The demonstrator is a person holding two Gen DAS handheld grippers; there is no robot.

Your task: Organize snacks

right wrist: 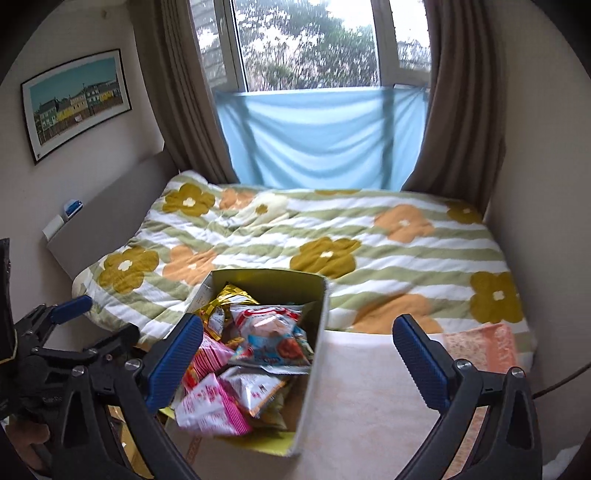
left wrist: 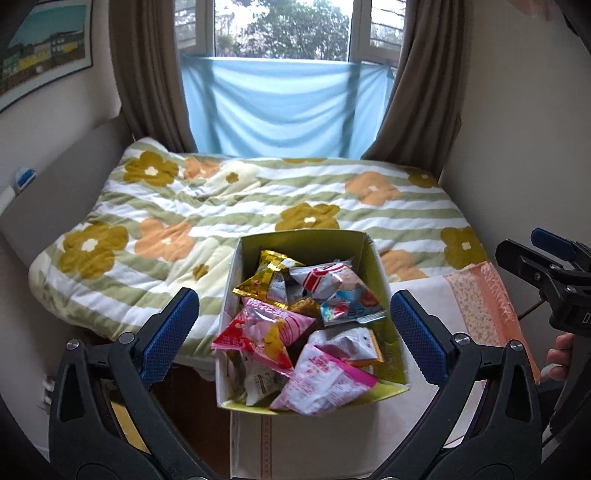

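Your left gripper (left wrist: pixel 293 325) and right gripper (right wrist: pixel 297 363) hover, jaws apart and empty, over the full snack box (left wrist: pixel 384 280); next, pick the near pink packet (left wrist: pixel 321 380).

I had soft daylight from the window (left wrist: pixel 284 29) at twelve o'clock, its panes blown out. Shadows stayed faint. Fisheye bending curved the curtains (right wrist: pixel 461 92), corners went black, and the right wrist view looked slightly smeared.
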